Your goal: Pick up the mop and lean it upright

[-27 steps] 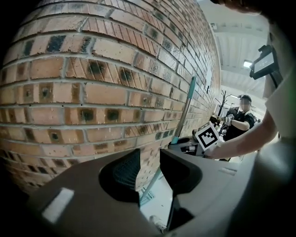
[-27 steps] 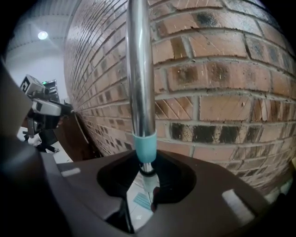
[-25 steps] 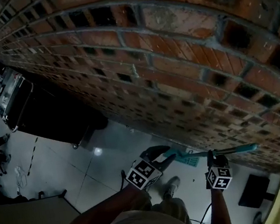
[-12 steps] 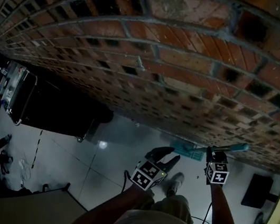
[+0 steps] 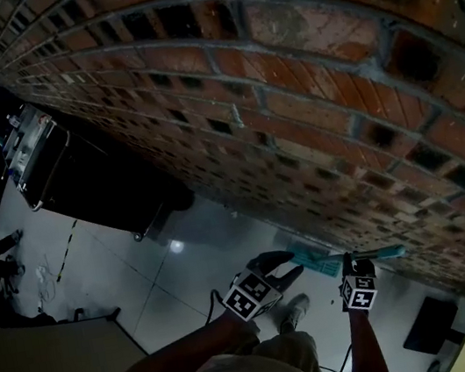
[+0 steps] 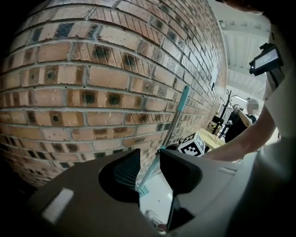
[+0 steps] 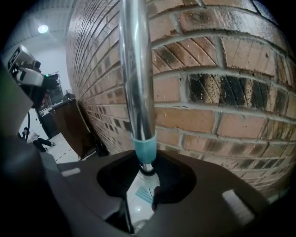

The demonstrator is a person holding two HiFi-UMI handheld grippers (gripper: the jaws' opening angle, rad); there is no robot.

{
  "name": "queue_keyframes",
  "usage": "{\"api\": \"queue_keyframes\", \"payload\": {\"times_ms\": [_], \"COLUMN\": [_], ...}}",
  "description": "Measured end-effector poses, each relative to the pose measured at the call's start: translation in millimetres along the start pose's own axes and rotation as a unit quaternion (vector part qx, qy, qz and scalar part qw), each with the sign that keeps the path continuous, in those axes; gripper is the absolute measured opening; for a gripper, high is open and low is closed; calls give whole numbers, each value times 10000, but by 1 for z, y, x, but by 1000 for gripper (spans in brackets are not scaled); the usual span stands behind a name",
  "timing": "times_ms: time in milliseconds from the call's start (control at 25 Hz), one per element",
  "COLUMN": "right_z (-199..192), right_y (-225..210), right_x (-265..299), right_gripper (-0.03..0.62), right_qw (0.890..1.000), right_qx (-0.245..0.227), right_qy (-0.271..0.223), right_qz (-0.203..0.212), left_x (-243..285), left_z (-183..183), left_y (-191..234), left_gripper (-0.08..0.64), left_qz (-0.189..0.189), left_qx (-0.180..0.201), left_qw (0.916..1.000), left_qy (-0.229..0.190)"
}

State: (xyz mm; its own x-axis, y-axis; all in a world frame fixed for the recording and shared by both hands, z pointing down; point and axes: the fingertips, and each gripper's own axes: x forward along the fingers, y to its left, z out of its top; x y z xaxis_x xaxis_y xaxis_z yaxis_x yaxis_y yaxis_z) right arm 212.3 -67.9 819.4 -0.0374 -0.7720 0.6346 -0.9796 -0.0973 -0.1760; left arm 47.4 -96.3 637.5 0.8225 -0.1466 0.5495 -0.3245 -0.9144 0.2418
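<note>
While the right claw (image 7: 147, 172) clamps the mop pole (image 7: 137, 69) upright before it and the left claw (image 6: 149, 167) gapes unclenched, settling it against the brick wall (image 7: 222, 102) beyond looks next.

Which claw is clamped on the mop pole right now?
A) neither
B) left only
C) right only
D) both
C: in the right gripper view the right claw is closed on the mop pole, while the left claw has its jaws standing apart and grips nothing.
</note>
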Motion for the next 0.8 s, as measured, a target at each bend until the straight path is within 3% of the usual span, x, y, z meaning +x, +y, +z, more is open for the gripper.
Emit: {"api": "queue_keyframes", "payload": {"times_ms": [800], "right_z": [-43], "right_y": [-10], "right_x": [39], "right_gripper": [106], "right_qw": [9989], "right_qx": [33], "right_qy": [459], "right_qz": [-40], "left_x": [0], "left_z": [-5], "left_y": [5], "left_gripper": [152], "left_qz": [148], "left_qx": [67], "left_qw": [9995], "left_qy": [255]}}
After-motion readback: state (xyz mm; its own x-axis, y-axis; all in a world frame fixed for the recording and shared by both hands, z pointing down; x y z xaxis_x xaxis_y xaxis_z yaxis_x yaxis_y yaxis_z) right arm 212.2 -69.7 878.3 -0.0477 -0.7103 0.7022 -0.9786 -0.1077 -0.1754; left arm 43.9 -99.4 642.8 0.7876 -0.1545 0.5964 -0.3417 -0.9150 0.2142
